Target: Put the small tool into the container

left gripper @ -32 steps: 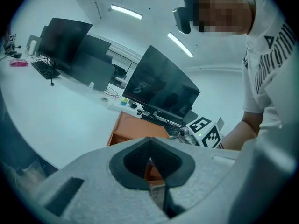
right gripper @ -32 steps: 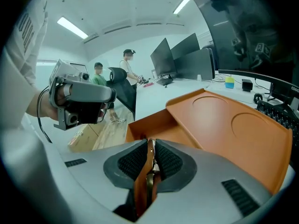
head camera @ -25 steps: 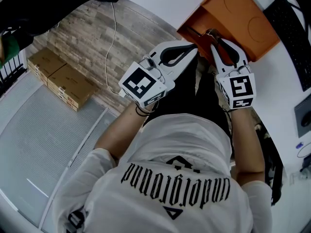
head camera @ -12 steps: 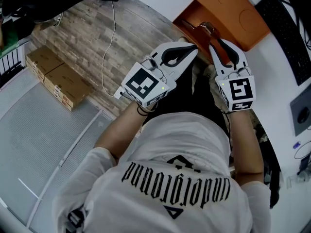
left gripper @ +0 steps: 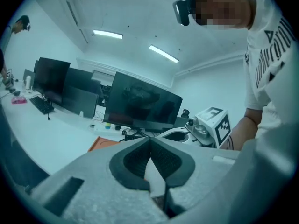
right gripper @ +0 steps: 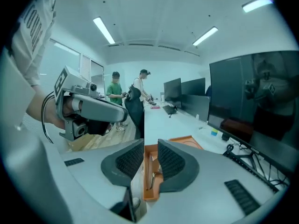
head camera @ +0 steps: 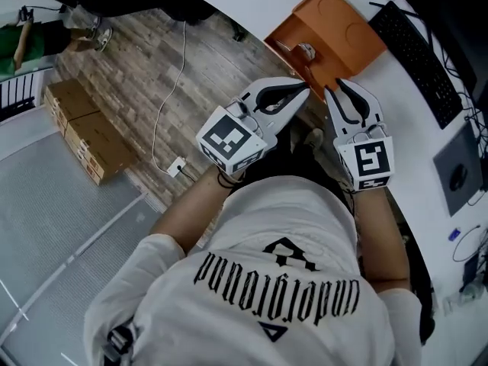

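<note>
The orange container (head camera: pixel 335 33) sits at the near edge of the white desk (head camera: pixel 427 128), its long open compartment facing me. A small metal tool (head camera: pixel 306 50) lies in that compartment. In the right gripper view the container (right gripper: pixel 164 141) and thin metal tools (right gripper: pixel 150 171) show through the jaw gap. My right gripper (head camera: pixel 329 91) hangs just short of the container, open by a narrow gap and holding nothing. My left gripper (head camera: pixel 306 88) is beside it, to the left, shut and empty. In the left gripper view, a corner of the container (left gripper: pixel 99 144) shows past the shut pads (left gripper: pixel 140 160).
A black keyboard (head camera: pixel 415 52) and a grey device (head camera: pixel 457 175) lie on the desk to the right. On the wooden floor to the left are cardboard boxes (head camera: pixel 84 124) and a white cable with a plug (head camera: pixel 177 165). Monitors (left gripper: pixel 140 107) line the desk. Two people (right gripper: pixel 125 93) stand farther along.
Both grippers have drawn back from the container toward my body. The right gripper's tips were over the open compartment; they now hang clear of it, and the small tool lies inside.
</note>
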Action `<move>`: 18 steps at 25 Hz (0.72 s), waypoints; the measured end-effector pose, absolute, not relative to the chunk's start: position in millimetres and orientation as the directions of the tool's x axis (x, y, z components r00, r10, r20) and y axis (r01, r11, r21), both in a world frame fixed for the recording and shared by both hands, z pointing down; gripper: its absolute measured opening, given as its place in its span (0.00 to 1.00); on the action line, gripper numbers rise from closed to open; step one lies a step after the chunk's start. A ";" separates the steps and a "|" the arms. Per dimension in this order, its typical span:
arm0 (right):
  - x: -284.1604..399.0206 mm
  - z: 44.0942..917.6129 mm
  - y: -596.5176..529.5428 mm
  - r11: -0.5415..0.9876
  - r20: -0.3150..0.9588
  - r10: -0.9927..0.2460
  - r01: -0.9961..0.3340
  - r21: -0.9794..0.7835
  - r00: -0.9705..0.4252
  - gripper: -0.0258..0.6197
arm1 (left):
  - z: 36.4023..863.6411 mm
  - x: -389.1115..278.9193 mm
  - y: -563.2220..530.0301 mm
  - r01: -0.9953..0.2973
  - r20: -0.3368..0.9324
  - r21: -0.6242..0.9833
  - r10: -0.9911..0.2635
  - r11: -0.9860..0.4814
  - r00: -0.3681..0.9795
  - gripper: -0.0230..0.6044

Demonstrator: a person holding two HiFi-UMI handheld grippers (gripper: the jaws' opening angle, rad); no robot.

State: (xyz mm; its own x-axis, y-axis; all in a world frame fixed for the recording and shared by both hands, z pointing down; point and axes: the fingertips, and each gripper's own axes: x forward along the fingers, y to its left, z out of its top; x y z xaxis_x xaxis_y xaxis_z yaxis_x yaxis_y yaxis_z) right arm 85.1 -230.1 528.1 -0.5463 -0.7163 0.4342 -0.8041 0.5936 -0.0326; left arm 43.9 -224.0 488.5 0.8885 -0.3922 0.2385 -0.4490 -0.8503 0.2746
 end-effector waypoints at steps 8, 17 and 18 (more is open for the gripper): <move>102.3 422.1 -188.3 0.609 0.304 -0.767 -0.790 0.068 -0.565 0.16 | 402.1 52.5 -192.2 -0.480 0.154 0.176 -0.457 -0.860 0.876 0.06; 110.5 319.4 -160.0 0.607 0.137 -0.795 -0.775 0.176 -0.592 0.09 | 323.0 58.5 -173.2 -0.491 0.067 0.079 -0.487 -0.867 0.871 0.06; 111.3 311.8 -156.9 0.607 0.125 -0.794 -0.773 0.183 -0.594 0.09 | 317.0 59.0 -170.3 -0.493 0.060 0.072 -0.490 -0.867 0.870 0.06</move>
